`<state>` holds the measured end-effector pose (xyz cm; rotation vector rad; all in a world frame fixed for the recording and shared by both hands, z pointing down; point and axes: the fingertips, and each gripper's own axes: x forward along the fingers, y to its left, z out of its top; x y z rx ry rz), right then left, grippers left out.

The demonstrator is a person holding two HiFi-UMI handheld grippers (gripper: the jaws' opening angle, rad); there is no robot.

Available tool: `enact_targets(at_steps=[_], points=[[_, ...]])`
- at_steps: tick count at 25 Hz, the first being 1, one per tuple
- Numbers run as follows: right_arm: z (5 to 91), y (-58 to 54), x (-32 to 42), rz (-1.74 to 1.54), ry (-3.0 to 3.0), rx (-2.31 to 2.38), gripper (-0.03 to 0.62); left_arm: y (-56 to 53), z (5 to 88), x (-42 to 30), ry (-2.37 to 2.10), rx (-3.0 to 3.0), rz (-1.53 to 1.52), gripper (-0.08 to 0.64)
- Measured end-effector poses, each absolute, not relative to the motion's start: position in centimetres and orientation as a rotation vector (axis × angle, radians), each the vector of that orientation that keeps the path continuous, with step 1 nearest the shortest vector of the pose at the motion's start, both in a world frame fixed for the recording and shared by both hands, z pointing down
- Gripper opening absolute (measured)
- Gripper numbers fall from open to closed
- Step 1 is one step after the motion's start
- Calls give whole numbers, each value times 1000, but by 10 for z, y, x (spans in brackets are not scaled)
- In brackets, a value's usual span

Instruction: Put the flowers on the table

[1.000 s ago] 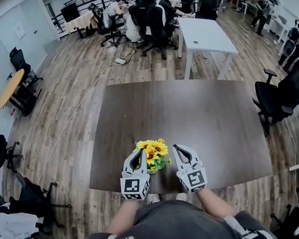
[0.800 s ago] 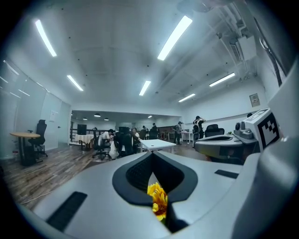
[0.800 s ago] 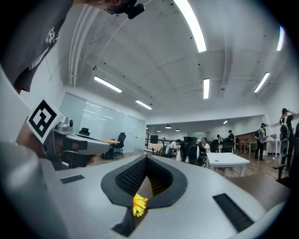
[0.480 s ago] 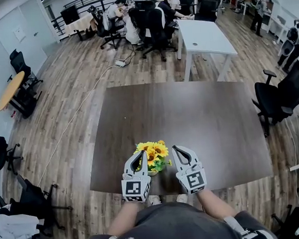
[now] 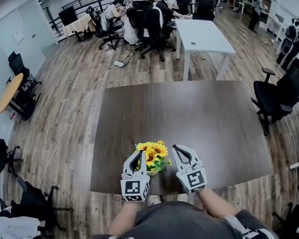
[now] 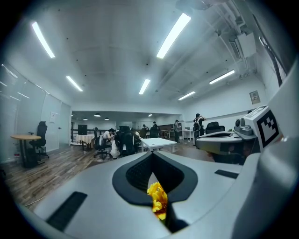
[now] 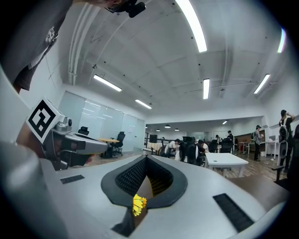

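Both sets of jaws are closed tip to tip, with nothing clamped: left gripper (image 5: 139, 152), right gripper (image 5: 176, 148). The flowers (image 5: 153, 153) stand on the table (image 5: 201, 117) near its front edge, between the two grippers. Yellow blooms sit just beside the left gripper's tips; contact unclear.

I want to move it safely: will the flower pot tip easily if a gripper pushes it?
Probably: the flowers spread wider than the small pot, so it looks top-heavy. Near the table edge, it could fall.
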<state>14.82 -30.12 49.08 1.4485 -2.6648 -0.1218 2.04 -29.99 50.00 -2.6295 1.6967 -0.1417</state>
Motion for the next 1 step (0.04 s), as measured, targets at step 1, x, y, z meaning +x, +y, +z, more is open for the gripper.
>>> enact_targets(at_steps=[1], points=[[491, -301, 149, -117, -2658, 1447, 23, -300, 500, 21, 1696, -2630, -144, 6]])
